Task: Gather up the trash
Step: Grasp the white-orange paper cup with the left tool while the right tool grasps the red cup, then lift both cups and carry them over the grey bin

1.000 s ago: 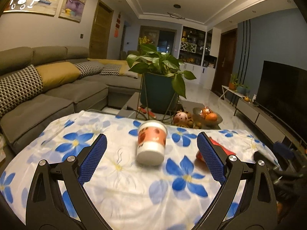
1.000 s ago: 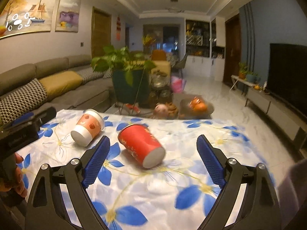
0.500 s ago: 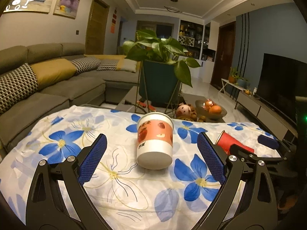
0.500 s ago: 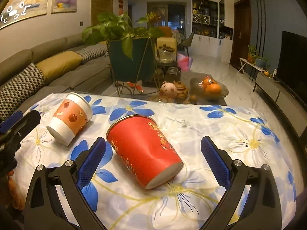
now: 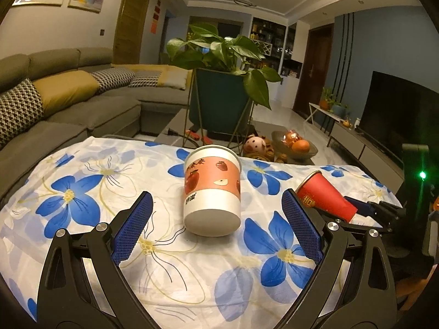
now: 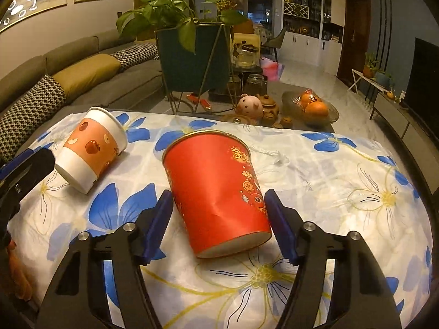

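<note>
— Red paper cup [image 6: 216,189], where is it?
— On its side on the flower-print cloth [image 6: 343,181] over the tabletop, base toward the right claw [image 6: 218,213]. Its jaws are closing with the cup between them; the right pad looks to be at the cup's wall, the left just clear.
— And the other one?
— The white-and-orange cup [image 5: 211,189] lies tipped ahead of the left claw [image 5: 216,222] — spread wide, not touching it.
</note>
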A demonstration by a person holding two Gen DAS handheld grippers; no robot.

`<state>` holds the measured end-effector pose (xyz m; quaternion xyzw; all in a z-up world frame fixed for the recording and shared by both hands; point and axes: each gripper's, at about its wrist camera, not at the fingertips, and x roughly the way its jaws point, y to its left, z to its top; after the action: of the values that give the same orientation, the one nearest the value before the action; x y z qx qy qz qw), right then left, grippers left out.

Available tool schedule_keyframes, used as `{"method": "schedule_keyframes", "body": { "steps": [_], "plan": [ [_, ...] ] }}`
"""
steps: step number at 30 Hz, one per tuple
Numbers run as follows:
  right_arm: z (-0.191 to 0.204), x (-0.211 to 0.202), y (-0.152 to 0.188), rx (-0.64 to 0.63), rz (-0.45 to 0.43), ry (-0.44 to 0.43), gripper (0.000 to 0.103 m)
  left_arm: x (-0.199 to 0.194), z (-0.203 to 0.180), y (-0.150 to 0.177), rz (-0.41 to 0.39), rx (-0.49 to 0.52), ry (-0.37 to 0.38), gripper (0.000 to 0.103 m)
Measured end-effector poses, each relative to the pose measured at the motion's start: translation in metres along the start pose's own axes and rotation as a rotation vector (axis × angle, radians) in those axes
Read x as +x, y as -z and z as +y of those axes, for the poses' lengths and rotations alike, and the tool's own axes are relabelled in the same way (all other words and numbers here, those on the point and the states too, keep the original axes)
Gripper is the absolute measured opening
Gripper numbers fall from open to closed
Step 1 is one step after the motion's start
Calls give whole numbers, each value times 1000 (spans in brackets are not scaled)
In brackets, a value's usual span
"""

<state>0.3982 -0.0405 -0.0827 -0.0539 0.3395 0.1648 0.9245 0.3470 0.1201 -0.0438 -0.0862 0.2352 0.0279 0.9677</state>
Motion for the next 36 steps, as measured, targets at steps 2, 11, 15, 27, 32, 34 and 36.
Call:
{"method": "schedule_keyframes", "body": {
  "steps": [2, 11, 15, 27, 32, 34, 36],
  "plan": [
    [0, -2, 1, 0, -9, -7, 64, 6, 1, -2, 22, -6, 7, 93],
    [-9, -10, 3, 49, -50, -36, 64, 47, 5, -4, 152, -42, 34, 86],
    [-8, -11, 2, 48, -56, -39, 64, 59, 8, -3, 194, -55, 41, 77],
    [-3, -10, 2, 25, -65, -34, 64, 62, 15, 1, 208, -82, 69, 56],
    [-3, -12, 2, 32, -75, -42, 64, 45, 12, 2, 152, -80, 61, 55],
    [-4, -13, 2, 39, -81, -42, 64, 38, 9, 3, 137, -74, 56, 55],
    [-6, -15, 2, 52, -88, -44, 64, 28, 4, 4, 115, -62, 46, 55]
  ]
}}
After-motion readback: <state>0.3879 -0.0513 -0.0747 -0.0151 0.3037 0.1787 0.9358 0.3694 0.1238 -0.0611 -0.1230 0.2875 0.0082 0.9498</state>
